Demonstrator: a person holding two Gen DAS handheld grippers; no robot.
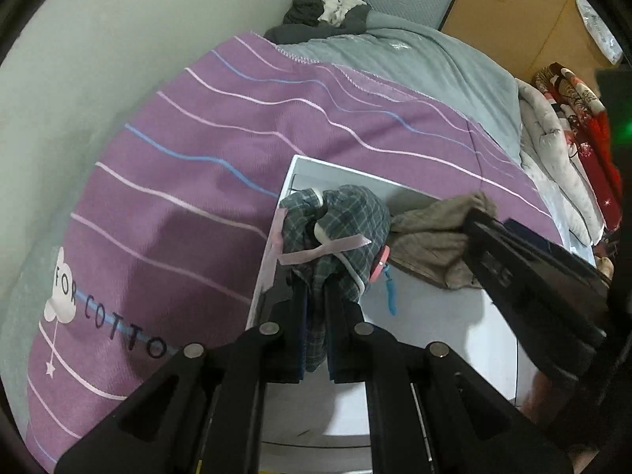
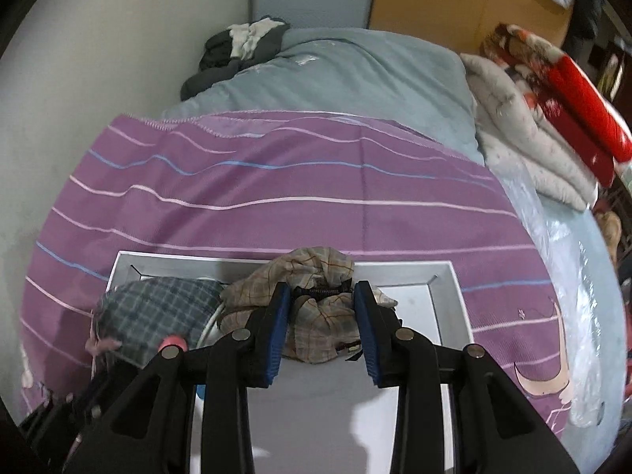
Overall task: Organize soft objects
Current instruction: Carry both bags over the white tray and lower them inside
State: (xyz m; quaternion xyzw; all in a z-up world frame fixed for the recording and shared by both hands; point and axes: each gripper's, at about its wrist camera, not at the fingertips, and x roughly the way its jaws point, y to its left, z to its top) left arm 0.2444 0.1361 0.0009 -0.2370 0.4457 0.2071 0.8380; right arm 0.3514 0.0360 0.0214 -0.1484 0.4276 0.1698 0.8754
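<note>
Both claws are carrying soft bundles over a shallow white tray (image 2: 450, 276) lying on a bed, on a purple striped sheet (image 1: 189, 181). The left claw (image 1: 315, 308) is clamped nearly shut on a blue-green plaid cloth bundle (image 1: 347, 217), a strip of the fabric hanging down between its pads. That bundle is sitting at the tray's far left corner, bunched into a lump directly ahead of the claw, with a pale pink ribbon (image 1: 328, 249) crossing it and a small pink and blue trinket (image 1: 385, 272) dangling on its right side. It has no clear long axis; the held strip is running straight back along the fingers.

The right claw (image 2: 322, 328) is gripping a beige checked cloth bundle (image 2: 316, 272) partway closed, its blue pads (image 2: 278, 324) pressing the fabric from left and right. This bundle is hanging over the tray's far wall near the middle, just right of the plaid one and seemingly touching it. It is crumpled too, slightly taller than wide, its bulk pointing away from the claw toward the far rim.

The deciding relation appears to be side by side: plaid on the left, beige beside it, open tray floor to the right and near. Each hand is nearest its own bundle, so lowering and releasing looks like the likely next move, judging by the tray beneath
</note>
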